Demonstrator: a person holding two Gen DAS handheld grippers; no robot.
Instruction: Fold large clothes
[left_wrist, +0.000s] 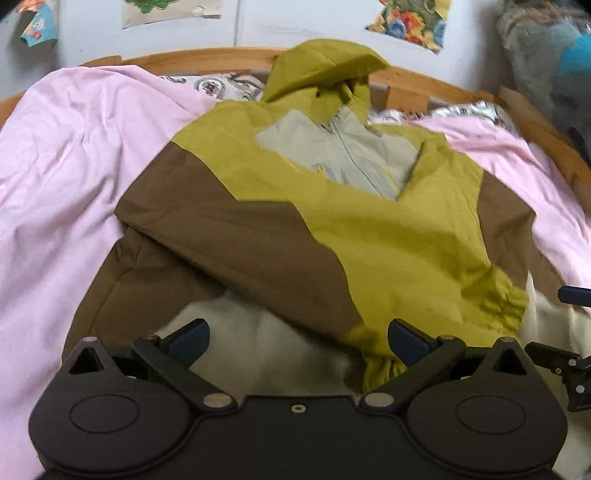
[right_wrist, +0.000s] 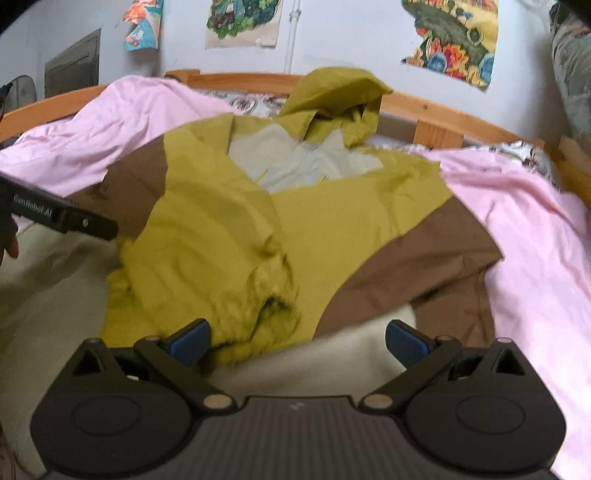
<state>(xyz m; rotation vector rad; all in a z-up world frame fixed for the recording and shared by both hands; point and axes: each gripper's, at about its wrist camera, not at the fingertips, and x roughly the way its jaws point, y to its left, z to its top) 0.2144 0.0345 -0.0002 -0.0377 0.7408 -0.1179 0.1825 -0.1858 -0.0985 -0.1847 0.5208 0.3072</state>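
Bedroom. Pale wall with colourful paper pictures (right_wrist: 452, 40) stuck on it; wooden bed frame (right_wrist: 439, 107) runs along the far side. Bed covered by a pink sheet (left_wrist: 70, 155), with a patterned cloth showing at the head end and a cream fabric (right_wrist: 51, 295) nearest the cameras.

Jacket (left_wrist: 332, 221) lies flat on the bed, front up, hood (left_wrist: 325, 70) toward the bed frame, zip and grey chest panel visible. Colours: olive, brown, grey. Both sleeves lie crossed over the body, judged to be the narrowing step so the jacket makes a tidy rectangle. Olive cuff (left_wrist: 506, 299) sits near the hem on the right side in the left wrist view; a bunched olive cuff (right_wrist: 266, 314) also shows low in the right wrist view.

Left gripper (left_wrist: 297, 339): jaws spread wide, nothing between them, hovering just above the hem edge and cream fabric. Right gripper (right_wrist: 297, 339): jaws likewise spread wide and empty, its left finger beside the bunched cuff; contact cannot be told.

Both views are motion-blurred.

Judgement: sleeves in, lengthwise fold not yet made. Grippers sit at the hem, likely placed to pinch its two corners and carry them toward the hood. Risk: slippery shell fabric may let sleeves slide out.
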